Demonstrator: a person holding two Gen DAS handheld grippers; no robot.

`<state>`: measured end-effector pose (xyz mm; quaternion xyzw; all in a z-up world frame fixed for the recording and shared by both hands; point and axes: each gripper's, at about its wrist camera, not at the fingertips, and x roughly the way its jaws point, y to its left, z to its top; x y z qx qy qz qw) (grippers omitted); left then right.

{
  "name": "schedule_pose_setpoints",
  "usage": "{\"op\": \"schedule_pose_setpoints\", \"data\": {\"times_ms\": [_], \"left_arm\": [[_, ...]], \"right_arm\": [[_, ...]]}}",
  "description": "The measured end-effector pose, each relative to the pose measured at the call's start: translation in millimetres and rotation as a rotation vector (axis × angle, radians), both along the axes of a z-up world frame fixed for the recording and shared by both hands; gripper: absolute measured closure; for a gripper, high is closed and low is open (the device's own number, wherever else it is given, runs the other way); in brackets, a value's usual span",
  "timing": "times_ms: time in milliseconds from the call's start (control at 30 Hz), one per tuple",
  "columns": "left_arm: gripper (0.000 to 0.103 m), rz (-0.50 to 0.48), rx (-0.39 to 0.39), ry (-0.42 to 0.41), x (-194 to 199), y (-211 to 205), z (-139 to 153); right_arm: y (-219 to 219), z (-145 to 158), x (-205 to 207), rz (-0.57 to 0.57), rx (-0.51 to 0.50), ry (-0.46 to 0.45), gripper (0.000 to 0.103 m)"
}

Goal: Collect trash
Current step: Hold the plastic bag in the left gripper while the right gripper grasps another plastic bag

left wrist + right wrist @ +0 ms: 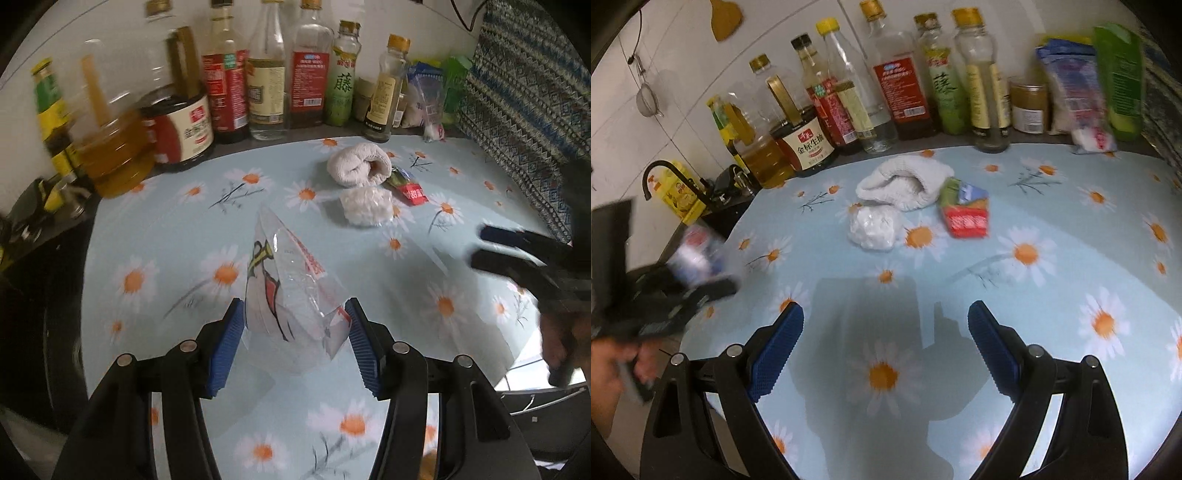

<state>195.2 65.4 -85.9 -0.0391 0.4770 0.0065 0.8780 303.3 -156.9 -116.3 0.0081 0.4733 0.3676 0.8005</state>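
— How many bits of trash lie on the surface (1052, 258)?
— Two: one crumpled white wad (873, 227) and one red and green wrapper (964, 212). One more clear wrapper (291, 295) sits between the left tongs (295, 339).
— Cloths?
— One, a rolled white towel (905, 181).
— And bottles along the wall?
— Nine that I can count, from the green-capped one (720, 118) to the tall one with a gold cap (984, 81). Beside them one small jar (1028, 107).
— Tongs?
— Two pairs, the right tongs (886, 343) being the second.
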Motion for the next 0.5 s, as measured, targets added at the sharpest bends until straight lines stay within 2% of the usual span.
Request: {"op": "schedule_pose_setpoints", "data": {"times_ms": [233,500], "left_arm": [[0.049,0.057,-0.05,-0.006,-50,2,7],[0.049,0.091,-0.093,-0.01,-92,-4,8]], "right_arm": [[52,-10,32,0.051,-0.036,-0.012,0.013],[88,-20,60,0.031,-0.079,-0.032,0.013]]}}
